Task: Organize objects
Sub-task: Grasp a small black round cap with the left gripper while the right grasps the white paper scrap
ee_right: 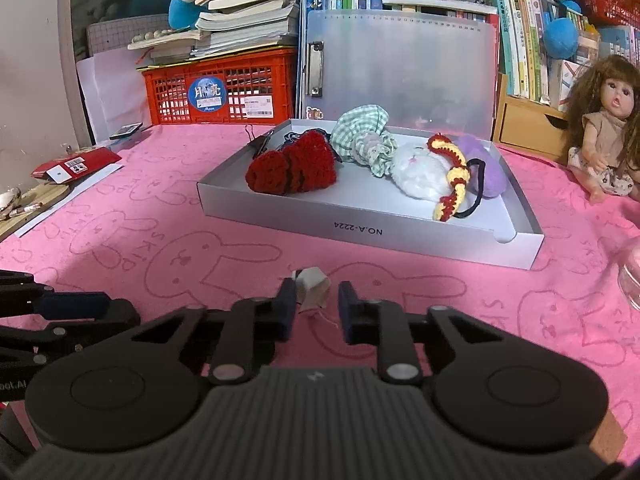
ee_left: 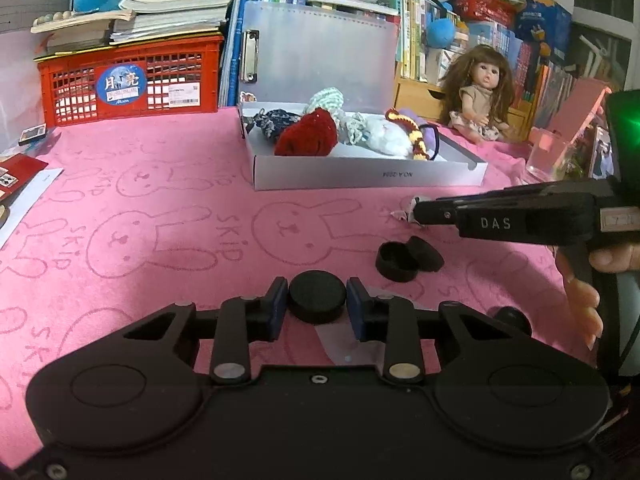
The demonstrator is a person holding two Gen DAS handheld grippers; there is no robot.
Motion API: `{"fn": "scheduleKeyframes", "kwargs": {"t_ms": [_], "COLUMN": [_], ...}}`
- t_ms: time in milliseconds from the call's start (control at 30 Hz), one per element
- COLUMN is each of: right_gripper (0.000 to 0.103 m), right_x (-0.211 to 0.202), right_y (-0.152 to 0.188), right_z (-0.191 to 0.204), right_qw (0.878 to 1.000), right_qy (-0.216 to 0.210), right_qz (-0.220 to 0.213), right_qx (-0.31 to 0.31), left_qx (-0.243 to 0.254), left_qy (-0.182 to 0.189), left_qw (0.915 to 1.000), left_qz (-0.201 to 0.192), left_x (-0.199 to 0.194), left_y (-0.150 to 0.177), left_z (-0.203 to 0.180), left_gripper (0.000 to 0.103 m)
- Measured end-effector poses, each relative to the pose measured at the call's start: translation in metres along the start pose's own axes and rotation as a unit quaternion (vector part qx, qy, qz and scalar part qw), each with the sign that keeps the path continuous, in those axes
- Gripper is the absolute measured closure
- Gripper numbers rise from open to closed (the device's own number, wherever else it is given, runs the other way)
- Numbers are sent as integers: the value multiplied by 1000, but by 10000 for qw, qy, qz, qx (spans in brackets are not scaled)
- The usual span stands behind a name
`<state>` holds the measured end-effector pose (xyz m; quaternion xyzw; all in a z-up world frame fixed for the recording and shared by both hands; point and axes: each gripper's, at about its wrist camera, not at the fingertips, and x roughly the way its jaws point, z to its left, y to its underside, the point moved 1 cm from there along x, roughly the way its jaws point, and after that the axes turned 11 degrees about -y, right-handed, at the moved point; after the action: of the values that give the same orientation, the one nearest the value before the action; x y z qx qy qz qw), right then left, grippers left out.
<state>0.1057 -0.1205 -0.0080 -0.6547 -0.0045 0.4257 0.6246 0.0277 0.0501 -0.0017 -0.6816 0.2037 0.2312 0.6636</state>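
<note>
On the pink surface (ee_left: 160, 168), the left claw (ee_left: 317, 304) brackets a round black lid (ee_left: 317, 295), fingers spread just beside it. The right claw (ee_right: 313, 300) is spread around a small pale cube (ee_right: 314, 289) near the white tray (ee_right: 360, 236) of scrunchies; a small open black case (ee_left: 408, 258) lies to the right of the lid.

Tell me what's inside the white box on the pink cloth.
The white box holds a red crocheted piece, a green checked scrunchie, a white fluffy piece, a red-and-yellow cord and a purple item. Anything beneath them is covered.

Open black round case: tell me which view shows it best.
Left wrist view. The open black round case lies in plain sight on the pink cloth, its lid leaning against it. The right wrist view does not show it.
</note>
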Motion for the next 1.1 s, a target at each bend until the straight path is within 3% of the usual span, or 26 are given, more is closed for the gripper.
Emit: {"fn": "scheduleKeyframes", "kwargs": {"t_ms": [200,433,600,667,833,1000,1100], "right_gripper": [88,89,45,43,43,76,77], "right_x": [-3,-8,-6,-3,6,9,6], "right_y": [-2,-5,-6,-5,-2,-1,-2], "right_z": [2,-1,-3,-2,6,6,5], "right_qw": [10000,9999,9997,9998,9999,9999,10000], "right_qy": [-3,-7,-36,-28,-7,23,15], "right_qz": [-76,-148,-202,-189,12,71,0], "right_qx": [-48,22,99,76,-149,-84,-46], "left_qx": [-30,-75,-88,-86,-80,-141,-206], "left_qy": [-14,11,9,10,-11,-2,11], "left_qw": [10000,9998,9997,9997,9997,9997,9996], "left_qz": [-78,-167,-224,-224,-219,-181,-174], "left_x": [-1,1,2,3,6,10,13], "left_y": [-7,-19,-25,-26,-28,-31,-35], "left_z": [1,0,-2,-2,-3,-3,-2], "left_gripper": [73,73,73,73,73,73,73]}}
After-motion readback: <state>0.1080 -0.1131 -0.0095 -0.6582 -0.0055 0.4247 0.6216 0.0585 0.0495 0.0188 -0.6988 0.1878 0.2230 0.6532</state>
